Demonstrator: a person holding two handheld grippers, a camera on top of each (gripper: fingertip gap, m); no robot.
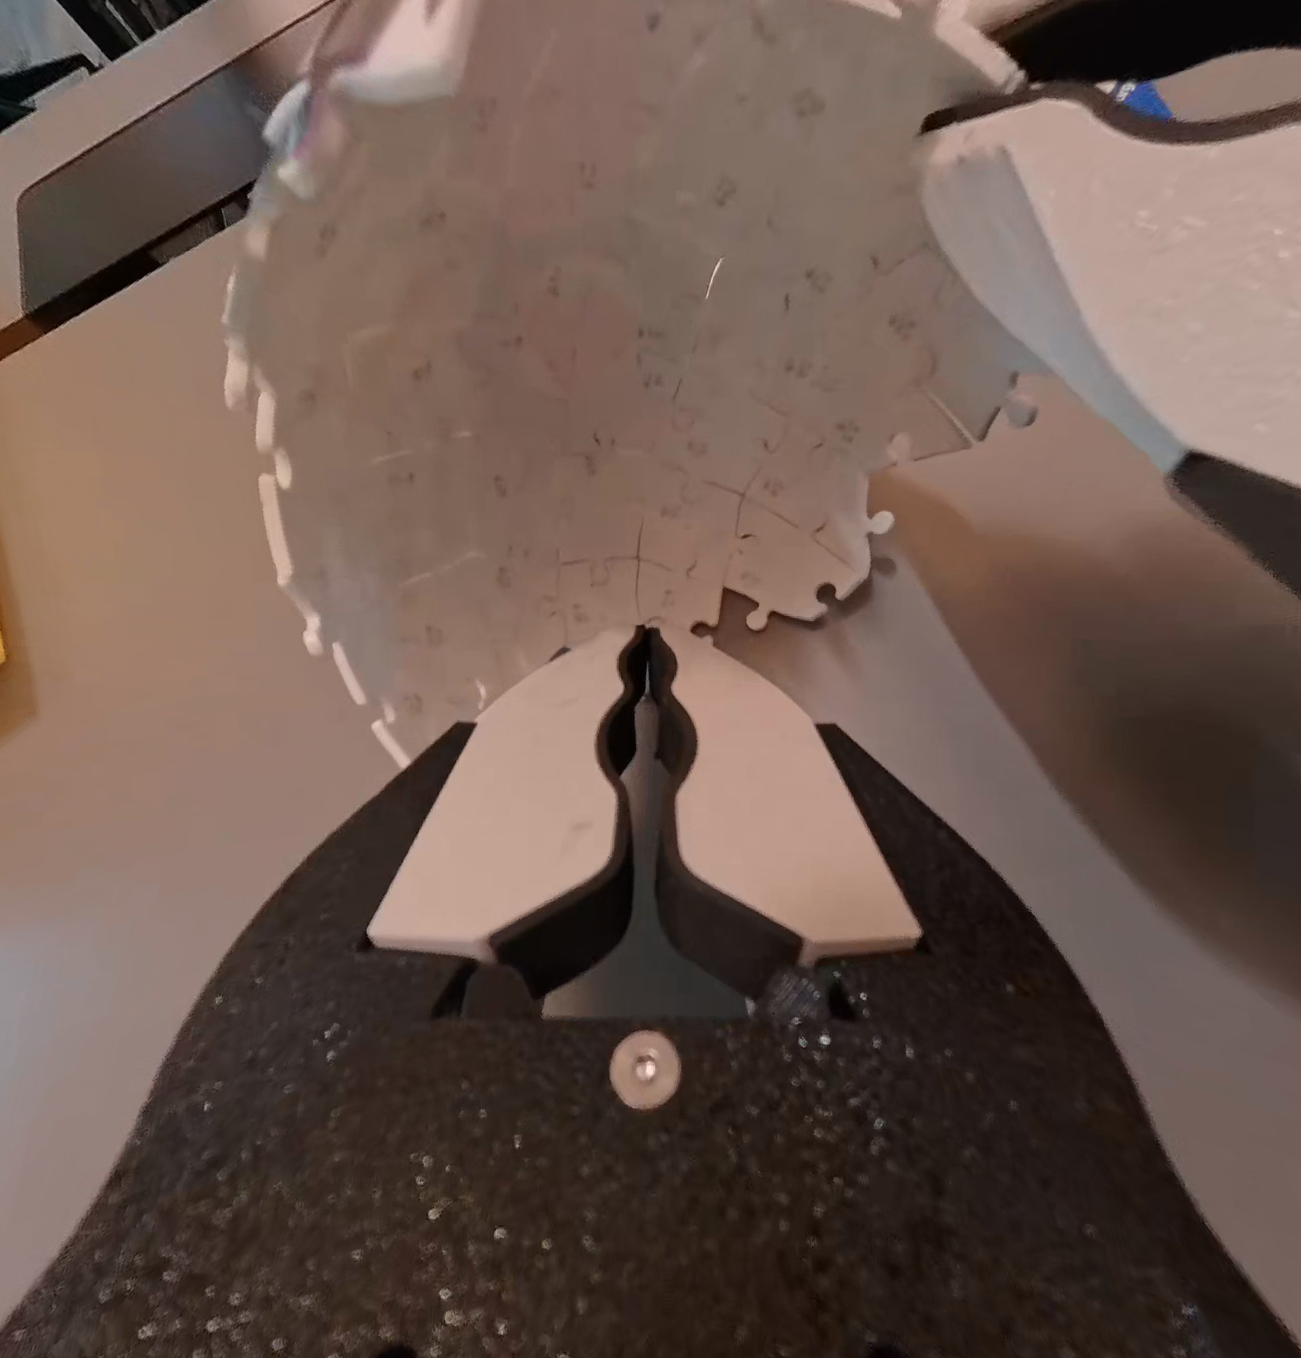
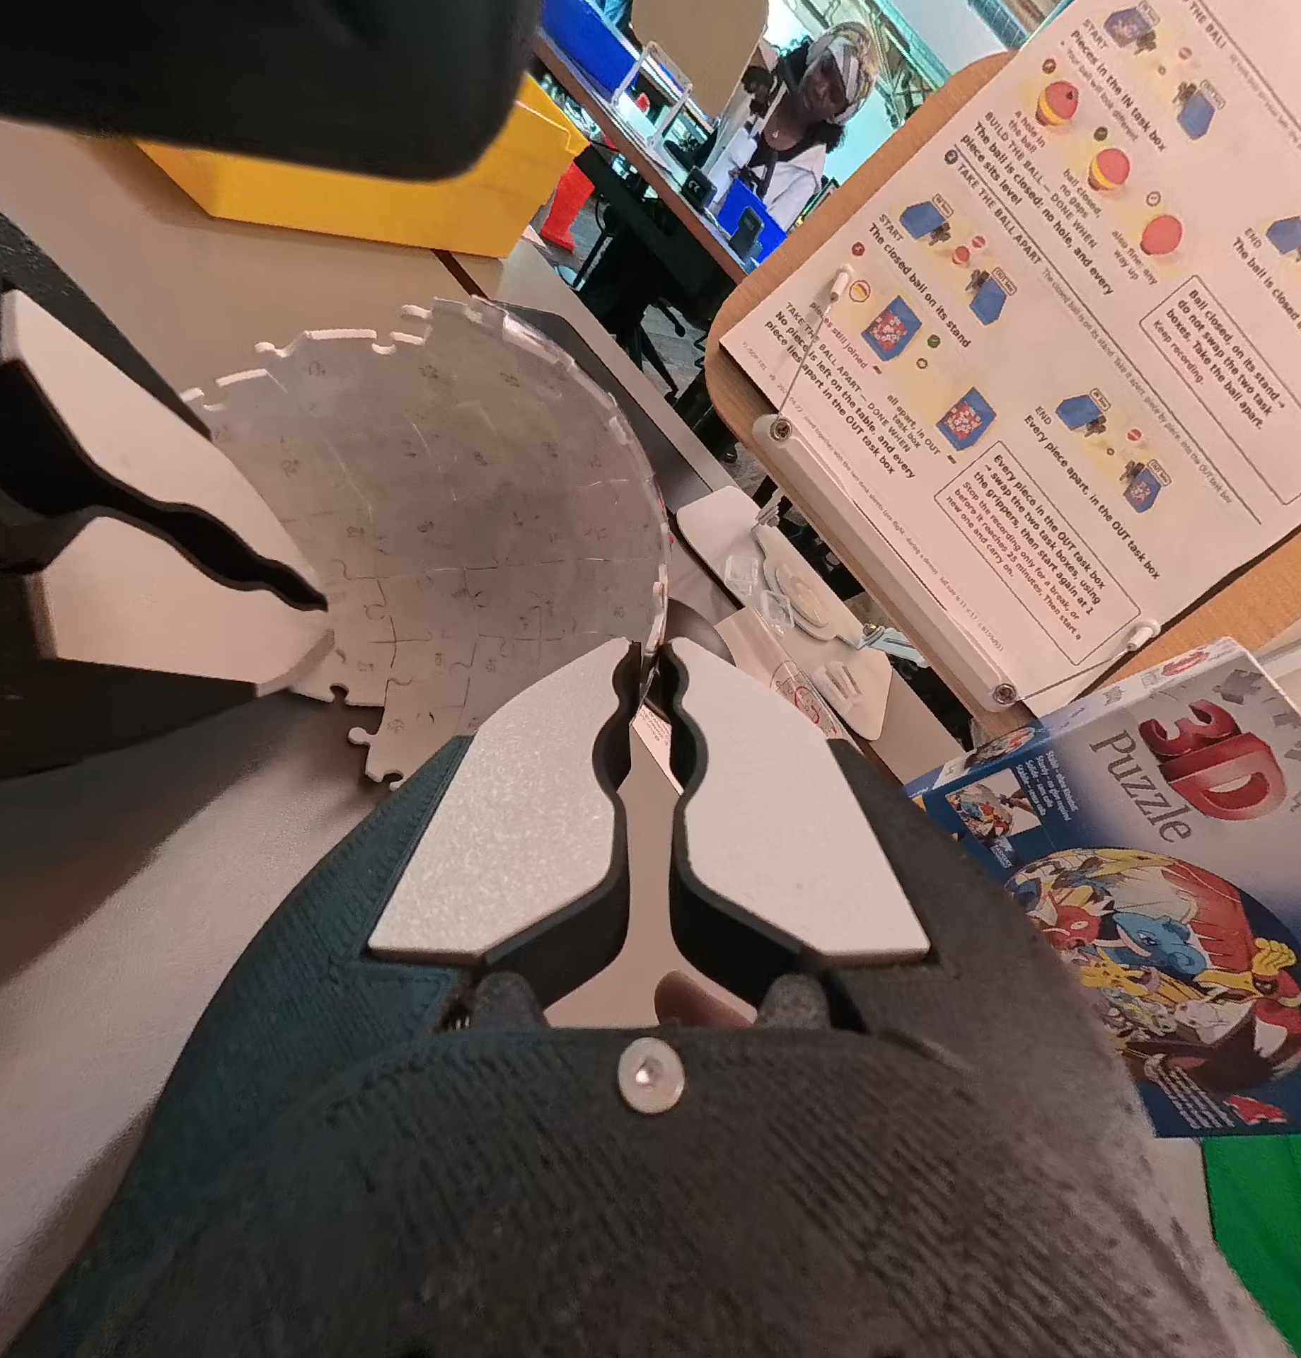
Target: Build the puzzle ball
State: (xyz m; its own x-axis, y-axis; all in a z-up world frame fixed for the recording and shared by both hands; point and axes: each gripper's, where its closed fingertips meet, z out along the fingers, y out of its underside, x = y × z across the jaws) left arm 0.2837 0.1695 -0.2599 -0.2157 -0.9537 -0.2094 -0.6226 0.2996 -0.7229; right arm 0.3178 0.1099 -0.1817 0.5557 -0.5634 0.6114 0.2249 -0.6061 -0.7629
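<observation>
A part-built puzzle ball shell (image 1: 596, 331) fills the upper middle of the left wrist view, its white numbered inner side facing me and its rim jagged with tabs. My left gripper (image 1: 646, 638) is shut on its lower edge. In the right wrist view the same shell (image 2: 471, 478) stands on edge, held off the table. My right gripper (image 2: 649, 661) is shut on its thin rim at the lower right. The left gripper (image 2: 324, 606) grips the rim from the left. One white finger (image 1: 1000, 279) of the right gripper shows at the shell's upper right.
A yellow bin (image 2: 382, 184) sits at the back left of the table (image 2: 118, 882). A puzzle box (image 2: 1147, 882) leans at right under an instruction sheet on a board (image 2: 1037, 331). Small clear packets (image 2: 801, 610) lie behind the shell. A person (image 2: 801, 125) stands far off. Tip to tip, the grippers are about 10 cm apart.
</observation>
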